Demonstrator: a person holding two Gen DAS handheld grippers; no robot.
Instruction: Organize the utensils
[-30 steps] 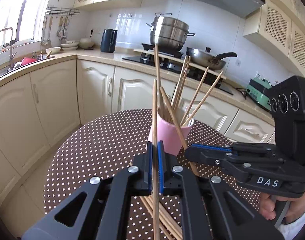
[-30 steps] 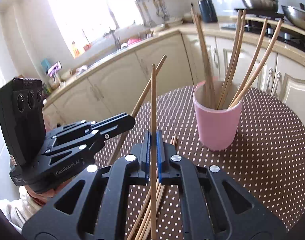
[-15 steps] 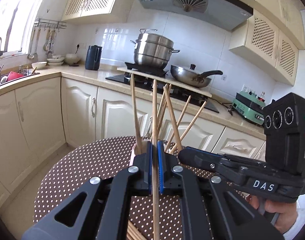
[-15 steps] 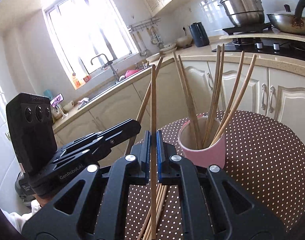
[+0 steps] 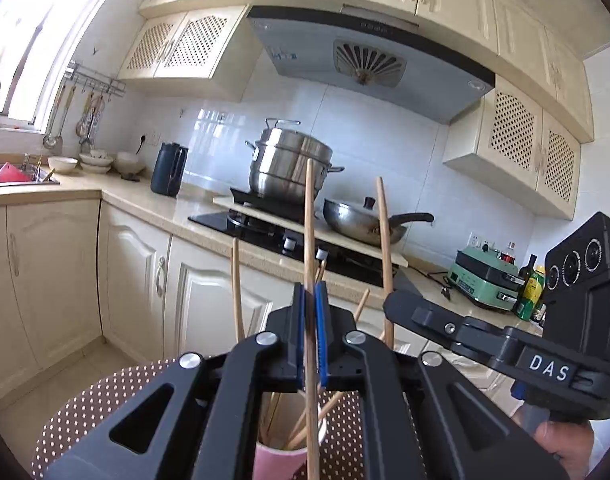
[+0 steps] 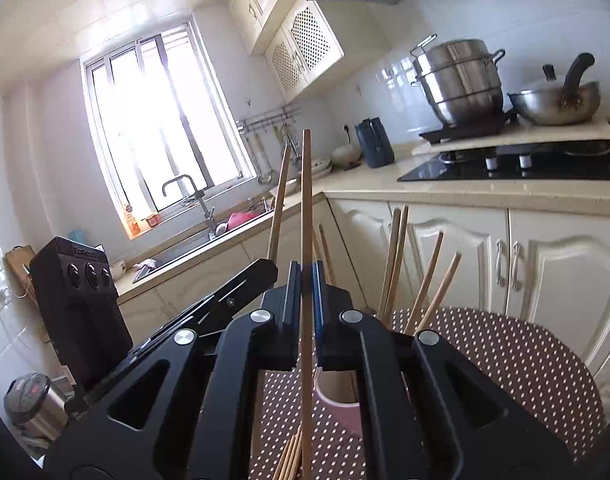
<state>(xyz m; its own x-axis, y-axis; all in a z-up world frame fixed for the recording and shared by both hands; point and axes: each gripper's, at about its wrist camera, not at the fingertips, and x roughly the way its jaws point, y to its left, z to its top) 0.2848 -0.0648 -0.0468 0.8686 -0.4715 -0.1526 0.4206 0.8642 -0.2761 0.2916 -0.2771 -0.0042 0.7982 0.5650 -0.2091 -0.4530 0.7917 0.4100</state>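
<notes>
On my left cam the left gripper (image 5: pixel 312 304) is clenched on one chopstick (image 5: pixel 309 240), held upright betw. the blue pads; its top end stands up in front of the steel steamer pot (image 5: pixel 285 160) on the stove, and its lower part runs down past the pink cup (image 5: pixel 279 460). The cup sits on the brown polka-dot table (image 5: pixel 105 396), right under the gripper body, w/ several more chopsticks (image 5: pixel 237 288) leaning out of it at diff. angles.

The right gripper (image 5: pixel 389 304) shows at the right of that view, gripping its own stick (image 5: pixel 383 240), also near upright, just beside mine.

On the right cam the right gripper (image 6: pixel 304 284) is clamped on that chopstick (image 6: pixel 305 200), vertical thru the pads. The left gripper (image 6: pixel 271 270) is at left, close alongside, w/ its stick (image 6: pixel 280 200) tilted slightly. The cup (image 6: pixel 337 392) is just below and right of the fingers, sticks (image 6: pixel 395 260) fanning from it. A loose bundle of chopsticks (image 6: pixel 291 456) lies on the table (image 6: pixel 505 352) under the right gripper, near the bottom edge.
</notes>
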